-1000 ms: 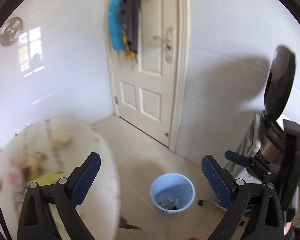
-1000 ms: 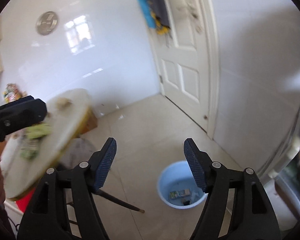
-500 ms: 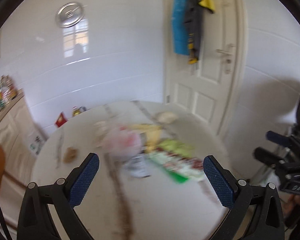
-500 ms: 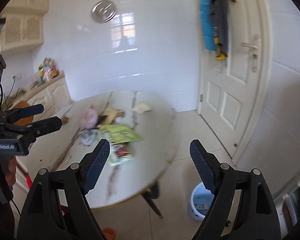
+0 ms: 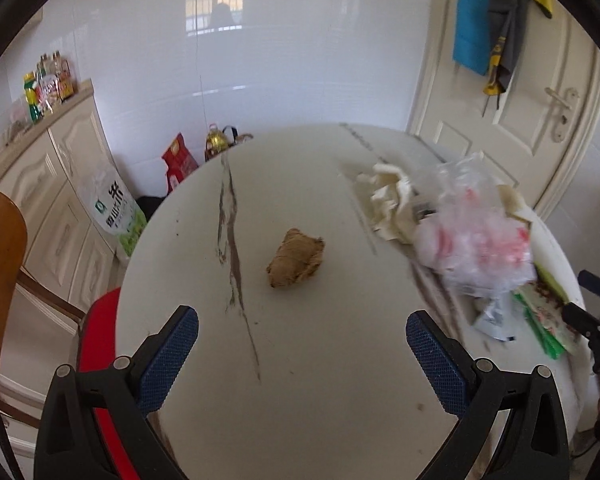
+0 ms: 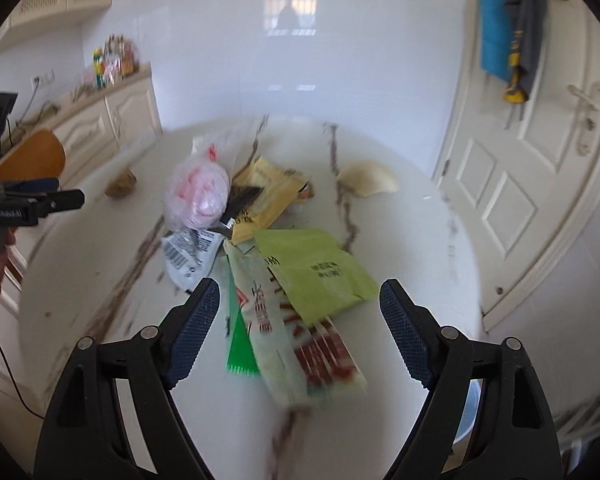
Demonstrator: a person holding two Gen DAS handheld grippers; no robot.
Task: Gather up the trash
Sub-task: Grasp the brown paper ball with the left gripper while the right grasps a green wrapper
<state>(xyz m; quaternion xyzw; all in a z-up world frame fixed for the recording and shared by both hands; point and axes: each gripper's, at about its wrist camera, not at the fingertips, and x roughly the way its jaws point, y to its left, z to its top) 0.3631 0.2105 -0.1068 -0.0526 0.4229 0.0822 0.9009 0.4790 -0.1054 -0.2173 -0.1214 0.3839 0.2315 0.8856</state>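
Right wrist view: my right gripper (image 6: 299, 308) hangs wide open and empty, jaws just widened, over the green wrapper (image 6: 314, 272) on the table's (image 6: 420, 232) near side. Next, I'd descend and pinch it.

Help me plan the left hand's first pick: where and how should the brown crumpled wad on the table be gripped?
Grip the brown crumpled wad across its narrower width, probably from straight above. It lies alone on the round table, clear of the plastic bag, so both pads have room. The left tongs stand open.
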